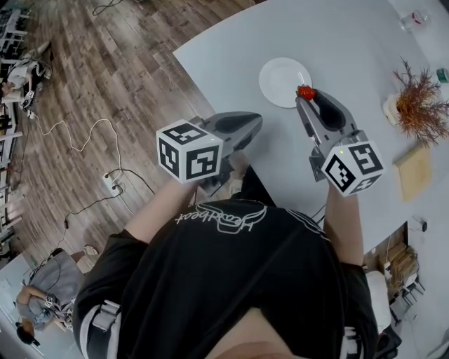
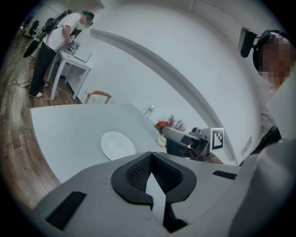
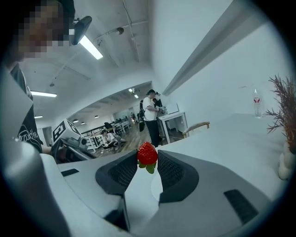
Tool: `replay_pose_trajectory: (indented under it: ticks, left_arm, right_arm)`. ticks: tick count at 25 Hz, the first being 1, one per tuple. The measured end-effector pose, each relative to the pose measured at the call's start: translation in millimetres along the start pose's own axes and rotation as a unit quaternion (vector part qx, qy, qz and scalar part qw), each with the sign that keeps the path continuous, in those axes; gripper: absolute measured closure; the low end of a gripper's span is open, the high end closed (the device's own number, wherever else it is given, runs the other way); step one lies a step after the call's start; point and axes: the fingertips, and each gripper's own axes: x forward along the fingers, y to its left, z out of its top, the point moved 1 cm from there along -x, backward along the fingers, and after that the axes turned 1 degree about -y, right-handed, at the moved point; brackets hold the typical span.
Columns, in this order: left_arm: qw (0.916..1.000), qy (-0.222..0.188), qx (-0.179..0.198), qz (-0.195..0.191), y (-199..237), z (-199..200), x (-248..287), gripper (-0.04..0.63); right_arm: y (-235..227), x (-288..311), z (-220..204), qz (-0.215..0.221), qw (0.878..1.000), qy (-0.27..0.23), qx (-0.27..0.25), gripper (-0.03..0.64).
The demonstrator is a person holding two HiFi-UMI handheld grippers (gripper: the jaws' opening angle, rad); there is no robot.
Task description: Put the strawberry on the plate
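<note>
A red strawberry (image 1: 306,92) with green leaves (image 3: 147,154) is pinched between the tips of my right gripper (image 1: 306,96), which is shut on it. It hangs over the near right rim of the round white plate (image 1: 283,81) on the pale grey table (image 1: 351,49). From the left gripper view, the plate (image 2: 118,145) lies to the left of the right gripper (image 2: 163,130) and its strawberry (image 2: 162,124). My left gripper (image 1: 257,123) hovers at the table's near edge, left of the plate. Its pads (image 2: 134,172) meet at the tips with nothing between them.
A dried reddish plant in a pale vase (image 1: 419,106) stands right of the plate, with a wooden board (image 1: 415,171) nearer me. A small bottle (image 1: 414,19) sits far right. Wooden floor with cables (image 1: 91,133) lies left of the table edge. A person (image 2: 55,39) stands at a distant desk.
</note>
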Motion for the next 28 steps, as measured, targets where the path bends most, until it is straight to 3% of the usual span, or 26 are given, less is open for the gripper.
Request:
replay_pose_trajectory:
  ticks: [11, 28]
  left_arm:
    - [0.9996, 0.003, -0.026, 0.013, 32.5, -5.5, 7.9, 0.589]
    - [0.9984, 0.023, -0.05, 0.017, 53.9, -25.9, 15.8, 0.589]
  right_arm:
    - [-39.6, 51.5, -33.5, -0.034, 0.997, 0.05, -0.052, 0.488]
    - [-74.5, 109.5, -105.9, -0.056, 0.985, 0.151, -0.059, 0.488]
